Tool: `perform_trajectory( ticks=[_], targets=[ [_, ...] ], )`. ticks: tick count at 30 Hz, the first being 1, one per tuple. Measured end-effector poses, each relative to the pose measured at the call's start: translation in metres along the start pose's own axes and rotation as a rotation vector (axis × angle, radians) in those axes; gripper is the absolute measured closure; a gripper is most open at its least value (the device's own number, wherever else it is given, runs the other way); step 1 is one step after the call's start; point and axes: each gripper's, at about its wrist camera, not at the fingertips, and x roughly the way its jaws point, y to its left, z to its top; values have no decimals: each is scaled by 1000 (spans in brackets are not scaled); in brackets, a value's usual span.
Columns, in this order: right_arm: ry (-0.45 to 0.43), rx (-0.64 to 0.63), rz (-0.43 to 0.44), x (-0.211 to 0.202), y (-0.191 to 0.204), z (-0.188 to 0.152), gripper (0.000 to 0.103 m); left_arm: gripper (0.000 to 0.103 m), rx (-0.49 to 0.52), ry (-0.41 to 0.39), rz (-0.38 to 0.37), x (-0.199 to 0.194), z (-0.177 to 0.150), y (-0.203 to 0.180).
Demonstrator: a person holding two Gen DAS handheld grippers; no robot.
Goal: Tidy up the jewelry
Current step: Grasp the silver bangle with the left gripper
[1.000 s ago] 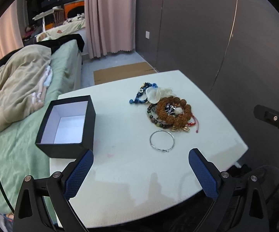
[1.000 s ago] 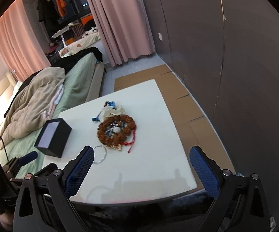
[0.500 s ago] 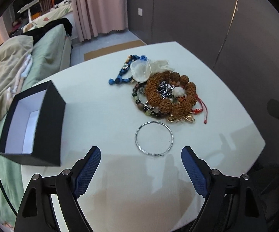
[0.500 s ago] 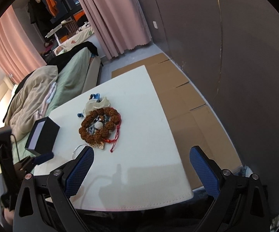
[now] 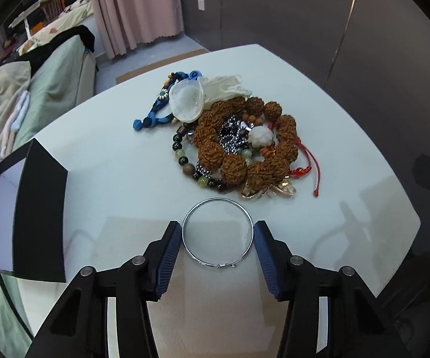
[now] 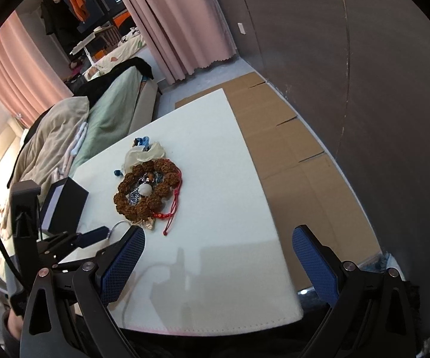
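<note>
Left wrist view shows the left gripper (image 5: 217,235) low over the white table (image 5: 101,179), and its jaws have just been closing. The silver bangle (image 5: 217,232) lies flat between the two blue pads (image 5: 170,247). Each pad stands just beside the ring's outer edge, and I cannot tell if they already press on it. At 12 o'clock from the bangle, very near, lies the jewelry pile: a bracelet of big brown wrinkled beads (image 5: 241,149), a string of dark and green beads (image 5: 191,167) under it, a red cord (image 5: 308,161), a blue cord piece (image 5: 158,113) and a round white shell-like piece (image 5: 186,104). At 9 o'clock from the bangle, well apart, stands the open black box (image 5: 36,214) with a white inside, at the table's edge.

Right wrist view shows the right gripper (image 6: 216,261) with its jaws wide and nothing between them, above the near part of the table. From there the pile is at about 11 o'clock, and the left gripper is at 9 o'clock with the bangle at its tip. A green bed (image 6: 107,119) stands beyond the table.
</note>
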Motion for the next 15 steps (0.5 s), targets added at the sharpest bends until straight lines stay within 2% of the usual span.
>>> perform_trajectory(
  ticks=[8, 12, 15],
  targets=[
    [9, -39, 72, 8, 27, 10, 5, 52, -70, -50, -26, -21, -1, 21],
    [59, -105, 130, 23, 54, 16, 33, 51, -98, -94, -26, -38, -1, 37],
    [101, -145, 155, 33, 72, 17, 48, 51, -126, -118, -22, -50, -3, 52]
  ],
)
